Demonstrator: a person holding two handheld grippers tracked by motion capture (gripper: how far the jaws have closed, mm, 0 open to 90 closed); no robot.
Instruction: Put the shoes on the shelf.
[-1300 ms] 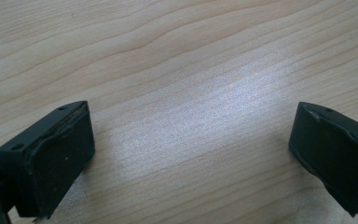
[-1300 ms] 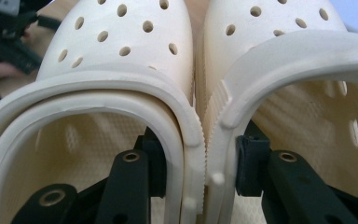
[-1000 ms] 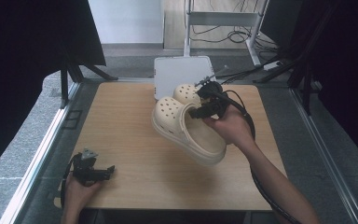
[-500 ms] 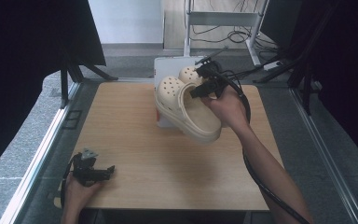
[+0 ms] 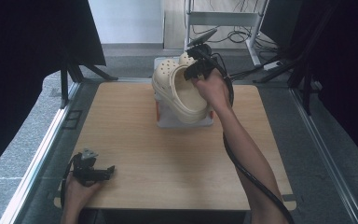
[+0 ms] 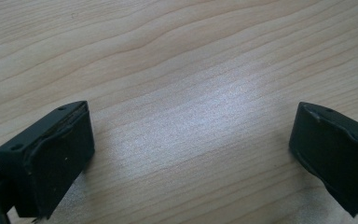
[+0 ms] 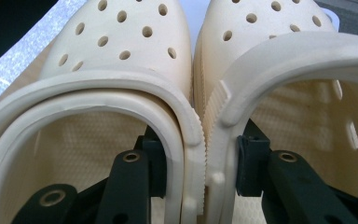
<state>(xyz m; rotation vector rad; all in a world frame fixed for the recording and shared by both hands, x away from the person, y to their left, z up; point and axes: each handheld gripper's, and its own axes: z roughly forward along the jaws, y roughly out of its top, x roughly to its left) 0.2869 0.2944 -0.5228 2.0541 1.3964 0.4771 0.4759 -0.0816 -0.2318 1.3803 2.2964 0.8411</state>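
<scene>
— What have you got in your right gripper (image 5: 196, 70)?

— A pair of cream clogs (image 5: 179, 91), both at once. In the right gripper view one jaw sits inside each shoe, and the two inner walls are pinched together between the pads, so I am clamped on the pair (image 7: 193, 93). The perforated toes point away from my hand.

— Where are they over the table?

— At the far side, about the middle from left to right. I hold them in the air above a white box (image 5: 186, 119) that stands on the far part of the wooden table (image 5: 135, 140). The toes are tipped up and toward the far edge, the heels hang lower toward me. The box has a red-orange mark on its left side, just under the shoes. I cannot tell from the high view whether the lower shoe touches the box or clears it.

— And your left hand?

— My left gripper (image 5: 103, 171) lies at the near left corner of the table, well apart from the clogs, pointing to the right. In the left gripper view its jaws stand wide apart with bare wood (image 6: 177, 93) between them, so nothing is gripped.

— Anything else on the tabletop?

— The cable (image 5: 247, 172) from my right gripper trails along my forearm toward the near edge.
</scene>
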